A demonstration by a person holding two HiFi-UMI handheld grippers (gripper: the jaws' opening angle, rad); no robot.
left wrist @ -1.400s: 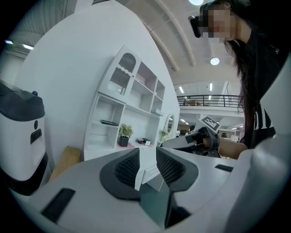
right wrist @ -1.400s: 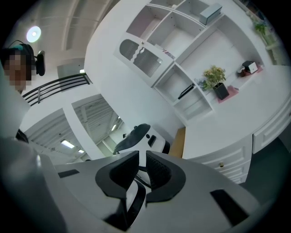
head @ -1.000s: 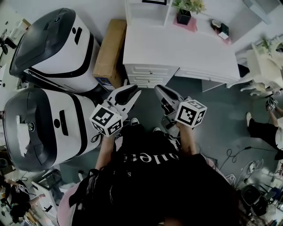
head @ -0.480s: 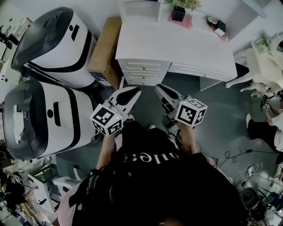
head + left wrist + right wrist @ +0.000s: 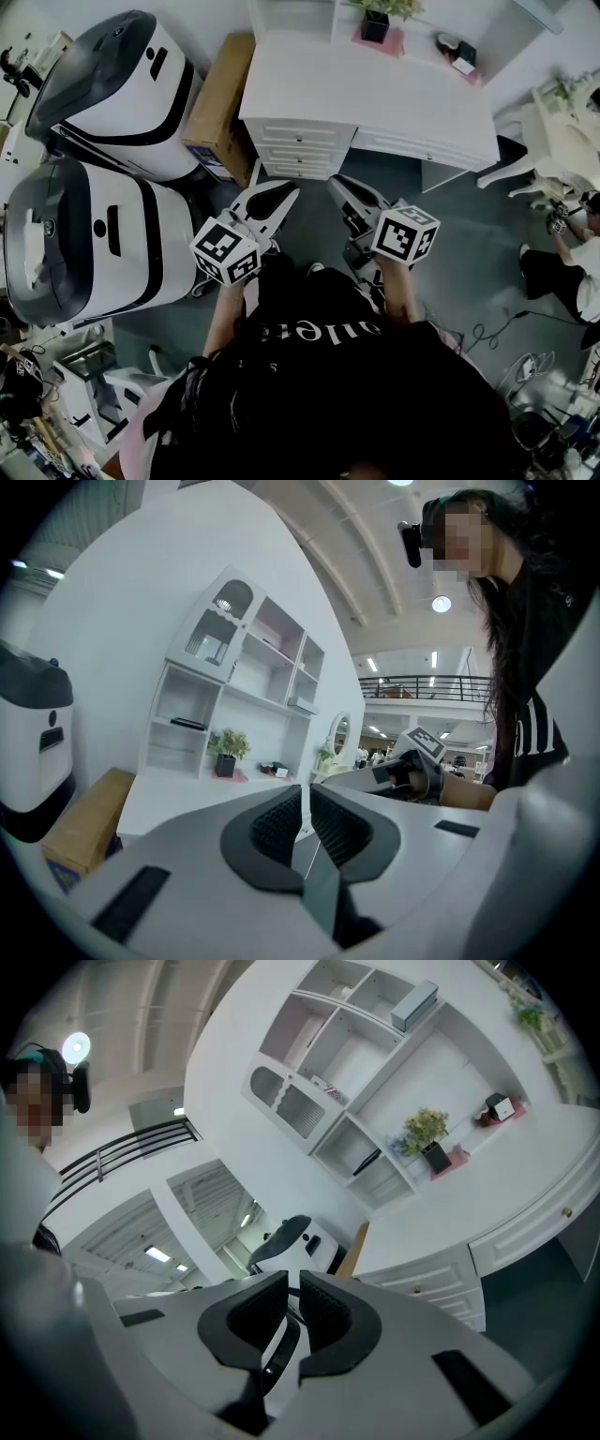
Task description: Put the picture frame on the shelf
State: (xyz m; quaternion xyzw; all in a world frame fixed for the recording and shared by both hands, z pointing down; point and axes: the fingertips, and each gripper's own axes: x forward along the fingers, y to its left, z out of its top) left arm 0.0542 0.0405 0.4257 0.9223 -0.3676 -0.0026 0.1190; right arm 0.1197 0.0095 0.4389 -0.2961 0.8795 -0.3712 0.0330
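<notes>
A white desk (image 5: 394, 98) stands ahead, with a white shelf unit (image 5: 291, 14) at its back left. The shelf unit (image 5: 234, 686) (image 5: 361, 1072) has several open compartments; a flat dark item (image 5: 187, 724) lies in a lower one. A potted plant (image 5: 375, 23) and small dark items (image 5: 459, 56) sit on the desk top; I cannot tell which is the picture frame. My left gripper (image 5: 286, 190) (image 5: 305, 803) and right gripper (image 5: 336, 185) (image 5: 293, 1288) hover side by side over the floor before the desk drawers. Both are shut with nothing between their pads.
Two large white-and-dark machines (image 5: 122, 84) (image 5: 84, 244) fill the left side. A cardboard box (image 5: 220, 103) stands between them and the desk. A white chair (image 5: 553, 141) and a person on the floor (image 5: 562, 272) are at the right; cables (image 5: 487, 328) lie nearby.
The desk and machines have slid up and left in the head view. Both grippers hold the same place and stay shut.
</notes>
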